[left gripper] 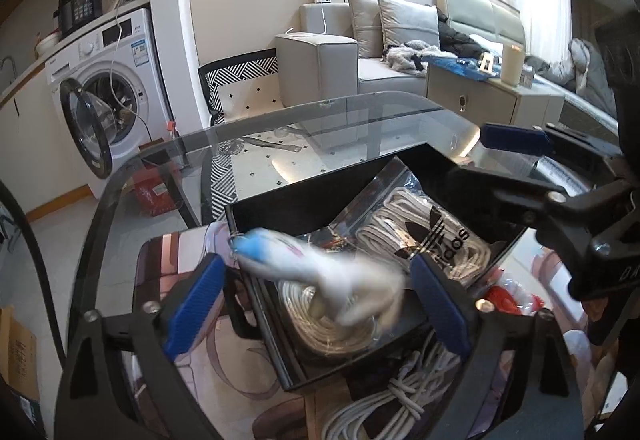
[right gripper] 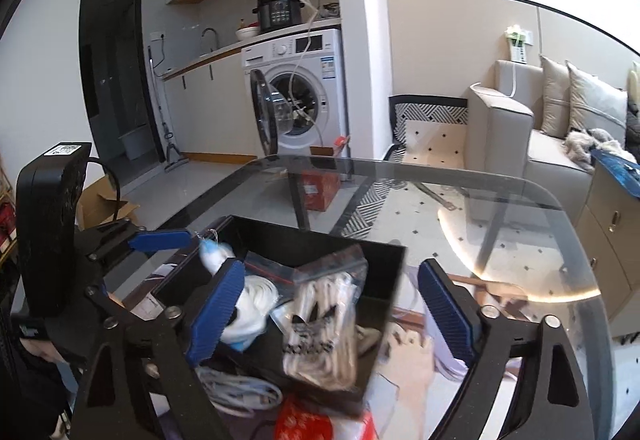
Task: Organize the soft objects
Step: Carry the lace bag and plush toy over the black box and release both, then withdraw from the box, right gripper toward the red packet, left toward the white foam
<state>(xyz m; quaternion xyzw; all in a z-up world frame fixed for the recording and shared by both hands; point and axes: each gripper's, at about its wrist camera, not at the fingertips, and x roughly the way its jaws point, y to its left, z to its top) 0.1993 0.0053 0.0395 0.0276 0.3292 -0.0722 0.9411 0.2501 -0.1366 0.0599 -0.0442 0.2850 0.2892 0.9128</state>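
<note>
The left gripper [left gripper: 316, 304] gapes wide, the blurred white-and-blue soft toy [left gripper: 320, 268] loose between its jaws over the black box [left gripper: 280, 208]; it may well snag the rim and tumble out; the right gripper [right gripper: 328, 312] hangs released above the bagged socks [right gripper: 320, 332], liable to nudge them.

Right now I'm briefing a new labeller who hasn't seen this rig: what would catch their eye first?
Probably the black box on the glass table, holding a clear bag of white cord with an Adidas logo. Next, a blurred white-and-blue soft item between the open left gripper's blue fingers, over the box. Behind, a washing machine stands with its door open.
</note>
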